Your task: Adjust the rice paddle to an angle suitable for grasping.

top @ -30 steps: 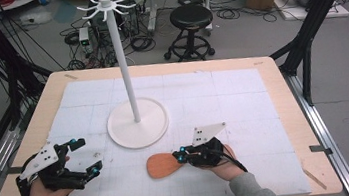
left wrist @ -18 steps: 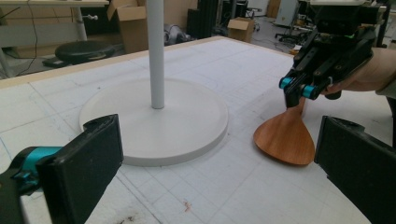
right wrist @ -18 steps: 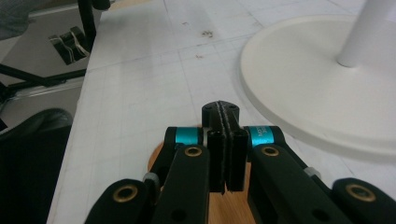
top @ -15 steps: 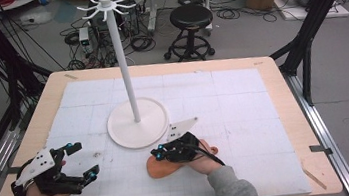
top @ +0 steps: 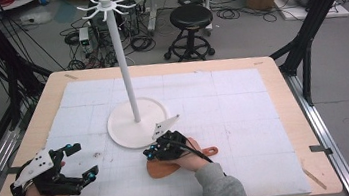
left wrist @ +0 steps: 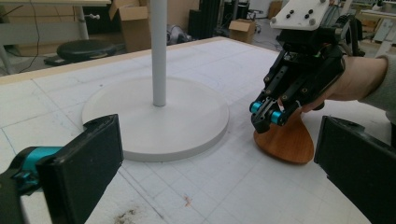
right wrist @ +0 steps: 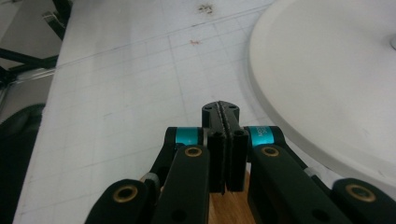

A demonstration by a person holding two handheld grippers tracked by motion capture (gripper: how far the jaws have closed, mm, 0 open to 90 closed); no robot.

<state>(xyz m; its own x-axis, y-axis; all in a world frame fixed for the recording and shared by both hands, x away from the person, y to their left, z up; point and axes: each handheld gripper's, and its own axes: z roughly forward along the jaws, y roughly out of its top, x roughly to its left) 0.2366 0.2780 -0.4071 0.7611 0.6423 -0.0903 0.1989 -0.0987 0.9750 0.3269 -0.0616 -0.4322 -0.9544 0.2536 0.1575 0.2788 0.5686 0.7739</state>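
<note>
The right gripper (top: 155, 151) is clenched, its jaws pressed flat together with nothing between them, hovering over the wide end of a wooden paddle (top: 163, 168) that lies just in front of the white stand (top: 138, 126). From above I can't quite tell whether the tips touch the wood. The paddle's handle points away from the stand's base. The left gripper (top: 81, 164) sits released, jaws spread wide, well to the left of the stand.

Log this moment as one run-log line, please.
left gripper: open, idle on mat | right gripper: shut, empty, over wooden paddle | paddle: flat beside stand base
</note>
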